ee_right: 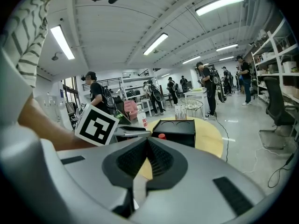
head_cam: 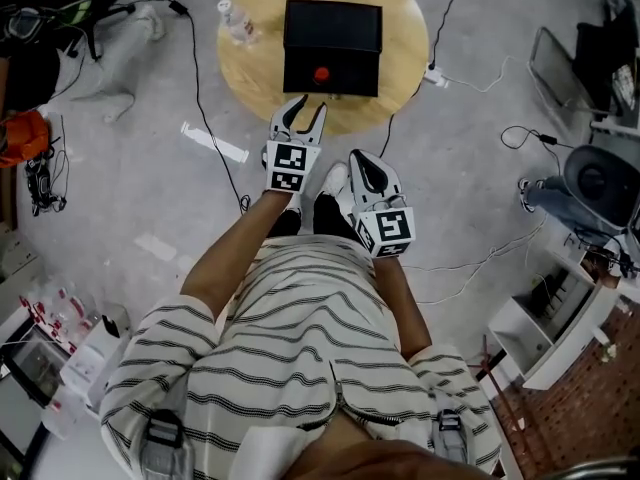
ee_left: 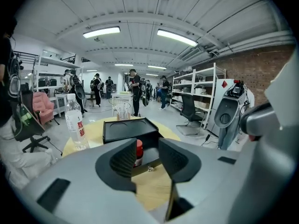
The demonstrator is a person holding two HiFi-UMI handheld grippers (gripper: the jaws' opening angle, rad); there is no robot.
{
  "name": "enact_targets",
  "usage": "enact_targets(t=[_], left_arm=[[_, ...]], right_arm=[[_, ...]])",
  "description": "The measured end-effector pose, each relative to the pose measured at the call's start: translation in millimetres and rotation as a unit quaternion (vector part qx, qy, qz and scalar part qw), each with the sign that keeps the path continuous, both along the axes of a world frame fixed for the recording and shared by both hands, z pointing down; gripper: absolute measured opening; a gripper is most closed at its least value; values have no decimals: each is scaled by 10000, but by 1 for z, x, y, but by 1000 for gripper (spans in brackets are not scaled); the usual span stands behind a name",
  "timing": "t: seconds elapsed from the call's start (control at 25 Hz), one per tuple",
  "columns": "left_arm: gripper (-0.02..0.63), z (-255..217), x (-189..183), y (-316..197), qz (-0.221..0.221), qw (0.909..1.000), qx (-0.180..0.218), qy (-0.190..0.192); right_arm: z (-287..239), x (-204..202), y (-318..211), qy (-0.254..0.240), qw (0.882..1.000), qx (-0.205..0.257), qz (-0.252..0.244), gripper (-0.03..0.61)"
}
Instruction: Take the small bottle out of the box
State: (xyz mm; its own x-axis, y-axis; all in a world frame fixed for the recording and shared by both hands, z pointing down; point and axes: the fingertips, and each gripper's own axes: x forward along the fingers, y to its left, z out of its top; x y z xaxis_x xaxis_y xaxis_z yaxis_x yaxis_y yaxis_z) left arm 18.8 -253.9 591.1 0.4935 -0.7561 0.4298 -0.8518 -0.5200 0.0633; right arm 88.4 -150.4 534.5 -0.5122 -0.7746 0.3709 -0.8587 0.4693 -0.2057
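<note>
the left gripper's (ee_left: 147, 155) jaws stood spread with nothing between the pads, aimed at the bottle (ee_left: 138, 150). only its red cap showed, in the open black box (head_cam: 345, 73) on the round table (head_cam: 250, 68), just ahead. the right gripper's (ee_right: 145, 153) jaws were pressed together, empty. the bottle looked small, light and stiff, probably smooth, so a pinch at the cap or just below seemed the surest hold.

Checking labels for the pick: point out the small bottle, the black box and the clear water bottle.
small bottle (head_cam: 321, 74): head view, on its red cap.
black box (head_cam: 332, 28): head view, on its open lid.
water bottle (ee_left: 79, 129): left gripper view, on its label.
</note>
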Motion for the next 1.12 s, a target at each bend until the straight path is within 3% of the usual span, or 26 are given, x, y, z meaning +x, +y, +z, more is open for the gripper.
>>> enact_targets(t=[0.52, 0.88, 1.12], left_arm=[[178, 32, 3, -29, -89, 9993, -194, -306], [190, 45, 11, -47, -212, 9992, -206, -282], [189, 68, 15, -60, -378, 9977, -414, -382]], right_arm=[[12, 7, 2, -16, 9998, -216, 36, 18], [22, 13, 2, -10, 9993, -361, 65, 18], [27, 14, -3, -10, 9992, -405, 45, 18]])
